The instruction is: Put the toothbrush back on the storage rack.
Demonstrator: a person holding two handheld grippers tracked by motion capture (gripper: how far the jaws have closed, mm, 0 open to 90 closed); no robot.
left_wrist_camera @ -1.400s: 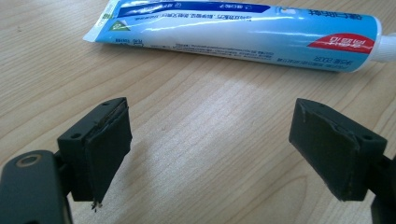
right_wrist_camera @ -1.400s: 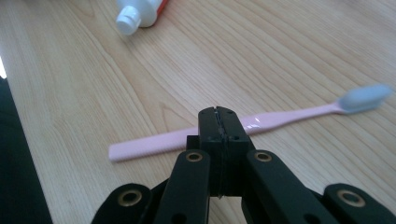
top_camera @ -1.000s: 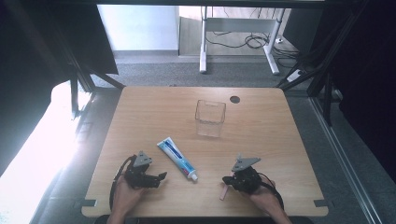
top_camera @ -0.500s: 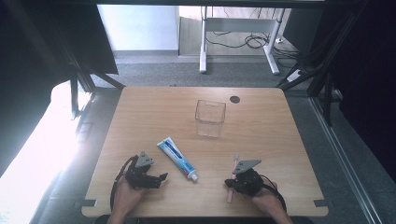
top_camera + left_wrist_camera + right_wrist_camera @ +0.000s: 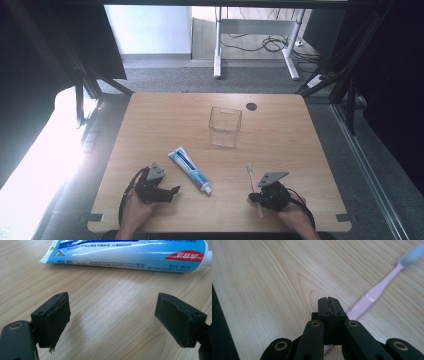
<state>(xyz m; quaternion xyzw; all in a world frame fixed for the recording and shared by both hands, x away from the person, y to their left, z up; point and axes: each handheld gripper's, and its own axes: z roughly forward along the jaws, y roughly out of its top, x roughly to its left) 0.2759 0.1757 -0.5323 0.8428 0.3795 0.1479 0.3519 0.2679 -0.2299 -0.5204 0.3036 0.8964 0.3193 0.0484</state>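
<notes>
On our wooden table (image 5: pixel 150 125), the toothpaste tube (image 5: pixel 189 170) anchors everything. Left of it our left gripper (image 5: pixel 172 191) gapes (nothing between); right of it our right gripper (image 5: pixel 253 198) is pressed together over a pink toothbrush (image 5: pixel 254 186).

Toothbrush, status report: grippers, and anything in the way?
Right gripper shut, jaws over pink toothbrush, which lies on table. Left gripper open, empty, facing toothpaste tube. Clear cup beyond, path open.

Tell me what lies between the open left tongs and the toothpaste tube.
Nothing: in the left gripper view, bare wooden table runs from the left tongs, jaws wide apart, to the toothpaste tube. The high view agrees.
</notes>
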